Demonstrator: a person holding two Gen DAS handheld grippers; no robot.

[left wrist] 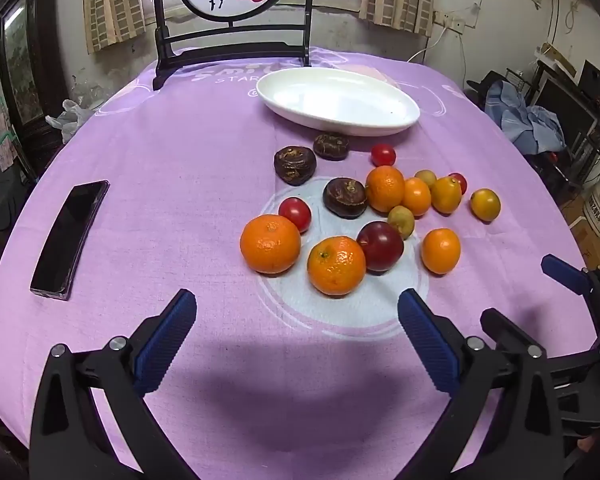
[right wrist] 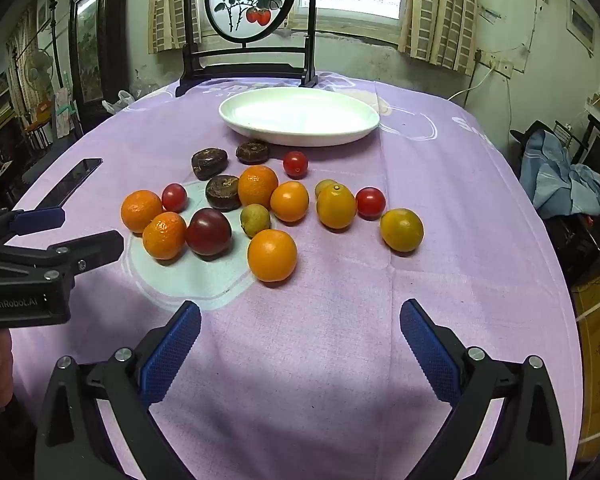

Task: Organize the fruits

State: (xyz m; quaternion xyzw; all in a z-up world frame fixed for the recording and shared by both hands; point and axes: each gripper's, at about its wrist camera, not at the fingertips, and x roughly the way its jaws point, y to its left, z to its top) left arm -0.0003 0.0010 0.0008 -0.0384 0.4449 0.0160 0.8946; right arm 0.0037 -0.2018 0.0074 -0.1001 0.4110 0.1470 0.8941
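A loose cluster of fruit lies on the purple tablecloth: mandarins (left wrist: 270,243) (right wrist: 272,255), red cherry tomatoes (left wrist: 295,214) (right wrist: 370,202), dark brown water chestnuts (left wrist: 295,165) (right wrist: 209,163), yellow-orange kumquats (left wrist: 485,204) (right wrist: 401,229) and one dark red fruit (left wrist: 380,246) (right wrist: 208,231). Behind them stands a white oval plate (left wrist: 396,120) (right wrist: 356,130) with nothing on it. My left gripper (left wrist: 296,304) (right wrist: 88,228) hovers open just short of the nearest mandarins. The right gripper (right wrist: 300,312) (left wrist: 520,292) is open too, short of the front orange fruit. Neither holds anything.
A black phone (left wrist: 70,236) (right wrist: 74,180) lies on the cloth at the left. A dark wooden stand (left wrist: 236,46) (right wrist: 248,62) with a round persimmon painting sits at the table's far edge behind the plate. Cluttered furniture and blue cloth (right wrist: 560,176) are off to the right.
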